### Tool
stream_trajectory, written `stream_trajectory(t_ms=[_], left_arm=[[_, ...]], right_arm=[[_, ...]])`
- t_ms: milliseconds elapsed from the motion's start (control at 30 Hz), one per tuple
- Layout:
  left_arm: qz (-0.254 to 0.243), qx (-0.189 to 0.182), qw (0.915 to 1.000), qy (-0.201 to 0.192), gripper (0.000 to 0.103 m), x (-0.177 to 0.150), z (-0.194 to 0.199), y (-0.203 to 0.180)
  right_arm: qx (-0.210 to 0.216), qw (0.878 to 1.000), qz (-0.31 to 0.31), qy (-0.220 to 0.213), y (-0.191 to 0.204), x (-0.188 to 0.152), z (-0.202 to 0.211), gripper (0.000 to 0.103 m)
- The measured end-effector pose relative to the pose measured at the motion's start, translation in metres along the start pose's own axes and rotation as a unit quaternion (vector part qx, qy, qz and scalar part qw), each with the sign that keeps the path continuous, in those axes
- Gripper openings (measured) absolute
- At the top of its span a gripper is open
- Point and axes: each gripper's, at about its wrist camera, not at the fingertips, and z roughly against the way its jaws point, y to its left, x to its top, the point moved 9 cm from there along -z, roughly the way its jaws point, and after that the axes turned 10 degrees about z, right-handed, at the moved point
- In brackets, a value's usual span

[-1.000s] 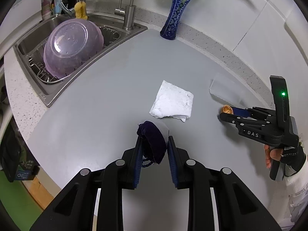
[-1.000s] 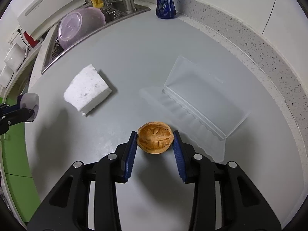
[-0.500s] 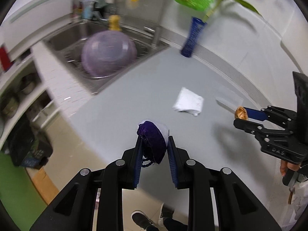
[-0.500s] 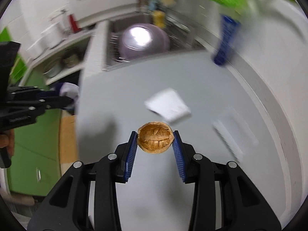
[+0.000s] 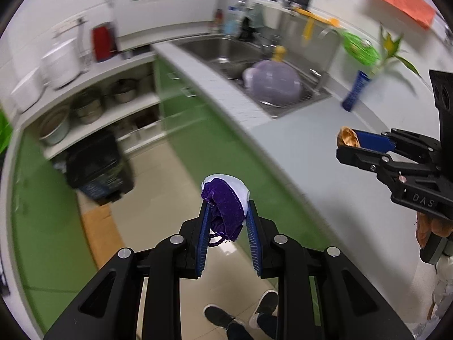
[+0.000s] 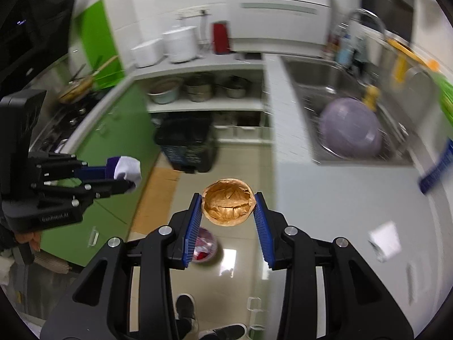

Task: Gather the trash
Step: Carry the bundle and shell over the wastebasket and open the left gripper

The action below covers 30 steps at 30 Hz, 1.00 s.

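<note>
My left gripper [image 5: 226, 209] is shut on a purple velvet pouch [image 5: 225, 208] with a white lining, held over the tiled floor beside the counter. My right gripper [image 6: 228, 201] is shut on an empty brown walnut half-shell [image 6: 228, 202], also out over the floor. Each gripper shows in the other's view: the right gripper [image 5: 346, 141] with the walnut half-shell [image 5: 346, 138] at the right edge, the left gripper [image 6: 124, 174] with the purple pouch [image 6: 126, 167] at the left. A black trash bin [image 6: 185, 144] stands on the floor under the shelves. Below my right gripper a small round bin [image 6: 203, 245] holds red scraps.
The grey counter [image 6: 339, 198] runs along the right, with a white folded tissue [image 6: 385, 242] on it and a sink [image 5: 226, 48] holding a purple bowl [image 5: 273, 83]. A blue vase [image 5: 354, 92] stands at the wall. Green cabinets, pot shelves and the person's shoes [image 5: 220, 316] show below.
Both grippers have swung off the counter and out over the floor, rising and rolling, each keeping hold of its item. The views now face the shelves and the black bin.
</note>
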Motion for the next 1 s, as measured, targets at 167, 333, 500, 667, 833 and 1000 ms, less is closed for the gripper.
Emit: stream_trajectory(t_ms=[167, 333, 500, 667, 833, 1000], left_arm=[[0.042, 0.015, 0.999, -0.004, 0.025, -0.01, 0.014, 0.056], [0.075, 0.024, 0.9969, 0.005, 0.025, -0.022, -0.004, 0.094], [0.101, 0.028, 0.9943, 0.023, 0.025, -0.051, -0.074, 0.138], [0.125, 0.022, 0.9911, 0.041, 0.025, -0.107, -0.185, 0.183], [0.14, 0.011, 0.9888, 0.051, 0.025, -0.158, -0.283, 0.216], [0.165, 0.011, 0.9855, 0.039, 0.096, -0.189, -0.346, 0.242]], right_arm=[[0.037, 0.999, 0.024, 0.002, 0.057, 0.024, -0.031, 0.037], [0.064, 0.997, 0.04, 0.025, 0.094, 0.029, -0.079, 0.037], [0.067, 0.995, 0.051, 0.048, 0.105, 0.007, -0.147, 0.037], [0.063, 0.995, 0.053, 0.065, 0.107, -0.053, -0.25, 0.037], [0.059, 0.994, 0.038, 0.078, 0.104, -0.121, -0.34, 0.037], [0.063, 0.992, 0.044, 0.098, 0.109, -0.178, -0.406, 0.037]])
